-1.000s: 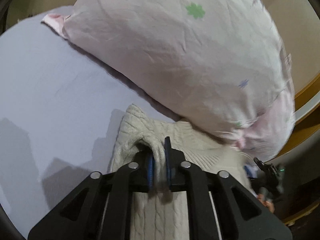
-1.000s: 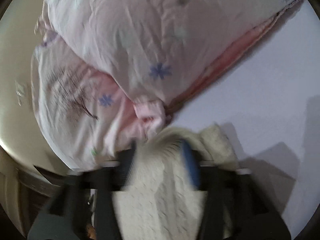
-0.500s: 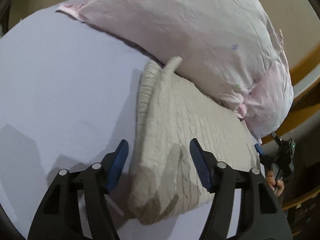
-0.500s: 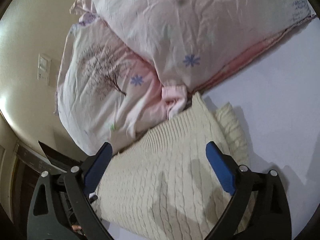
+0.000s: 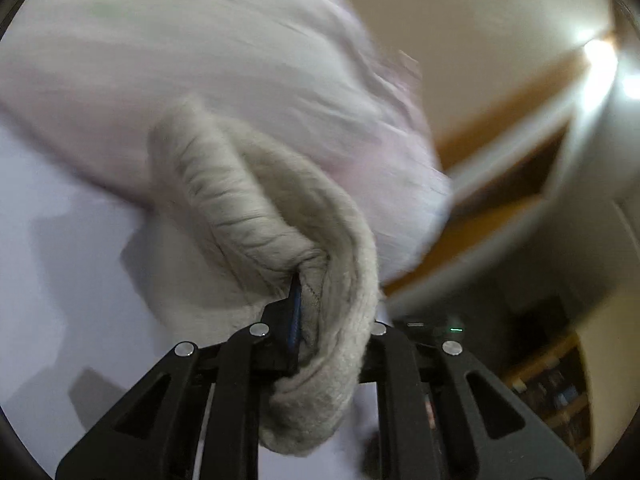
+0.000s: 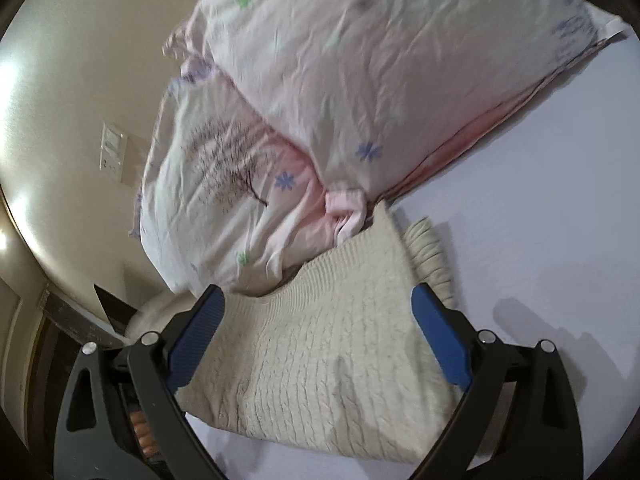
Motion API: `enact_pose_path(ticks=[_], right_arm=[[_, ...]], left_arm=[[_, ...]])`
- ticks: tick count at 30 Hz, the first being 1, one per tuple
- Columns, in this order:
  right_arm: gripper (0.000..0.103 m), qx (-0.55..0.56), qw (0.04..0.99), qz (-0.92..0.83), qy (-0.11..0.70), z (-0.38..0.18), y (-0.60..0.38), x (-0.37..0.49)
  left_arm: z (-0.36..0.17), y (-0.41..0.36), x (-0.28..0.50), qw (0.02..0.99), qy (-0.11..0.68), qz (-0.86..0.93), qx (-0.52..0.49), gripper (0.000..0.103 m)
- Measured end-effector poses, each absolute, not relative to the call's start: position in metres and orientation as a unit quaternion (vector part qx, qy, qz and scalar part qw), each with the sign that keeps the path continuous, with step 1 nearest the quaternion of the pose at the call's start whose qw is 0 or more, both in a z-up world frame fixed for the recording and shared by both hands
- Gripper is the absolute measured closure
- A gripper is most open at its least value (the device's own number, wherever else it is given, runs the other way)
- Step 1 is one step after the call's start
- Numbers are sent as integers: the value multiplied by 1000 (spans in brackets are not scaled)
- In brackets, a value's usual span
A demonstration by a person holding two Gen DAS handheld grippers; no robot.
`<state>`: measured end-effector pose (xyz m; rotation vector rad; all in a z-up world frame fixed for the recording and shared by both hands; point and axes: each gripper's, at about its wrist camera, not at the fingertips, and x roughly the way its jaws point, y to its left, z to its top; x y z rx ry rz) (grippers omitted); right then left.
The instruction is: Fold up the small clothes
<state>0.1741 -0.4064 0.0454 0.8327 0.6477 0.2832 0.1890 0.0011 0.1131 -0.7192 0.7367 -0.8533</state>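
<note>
A cream cable-knit sweater lies folded on the lilac bed sheet, its far edge against the pillows. My right gripper is open and empty, its blue pads on either side above the sweater. In the left wrist view my left gripper is shut on a thick fold of the sweater, which bunches up and drapes over the right finger. That view is blurred by motion.
Two pale pink pillows with flower and tree prints lie at the head of the bed, also in the left wrist view. A beige wall with a switch plate is behind. A wooden bed frame runs at the right.
Half a second ago both grippers were open over the flat sweater. Now the left gripper has shut on a fold of it and is lifting. The right gripper stays open.
</note>
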Motion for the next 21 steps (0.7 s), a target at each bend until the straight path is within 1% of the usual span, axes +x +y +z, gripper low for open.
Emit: enact_pose_path(ticks=[2, 3, 4, 6, 7, 8, 10, 11, 12, 13, 14, 15, 17, 21], right_arm=[[8, 397, 861, 114, 297, 46, -417, 164], [8, 400, 861, 106, 295, 45, -421, 162], [8, 403, 859, 99, 299, 43, -424, 161], [8, 399, 857, 84, 316, 41, -429, 161], [8, 393, 857, 82, 322, 41, -430, 160], [8, 382, 860, 85, 328, 44, -431, 160], [8, 363, 865, 91, 335, 48, -431, 161], [6, 356, 864, 97, 343, 49, -431, 164], [6, 353, 861, 103, 351, 48, -429, 167], [6, 350, 858, 108, 360, 46, -426, 171], [6, 346, 855, 108, 370, 46, -422, 175], [6, 342, 857, 117, 368, 47, -416, 175], [6, 323, 862, 133, 368, 52, -404, 173], [6, 278, 874, 96, 387, 54, -385, 178]], left_arm=[[111, -53, 197, 774, 347, -425, -316, 88], [103, -92, 202, 773, 360, -430, -295, 88], [94, -132, 207, 779, 380, -428, -255, 87], [75, -183, 211, 773, 425, -424, -203, 87], [66, -196, 211, 755, 445, -435, -207, 87], [62, -199, 208, 718, 454, -472, -236, 87], [74, -177, 198, 719, 421, -493, -249, 87], [83, -159, 193, 731, 399, -492, -254, 81], [88, -142, 191, 742, 386, -483, -258, 72], [93, -118, 189, 766, 373, -453, -261, 52], [95, -103, 189, 786, 366, -426, -260, 43], [95, -80, 185, 813, 359, -385, -248, 43], [90, -52, 183, 835, 363, -343, -231, 43], [70, -38, 192, 840, 394, -304, -216, 42]])
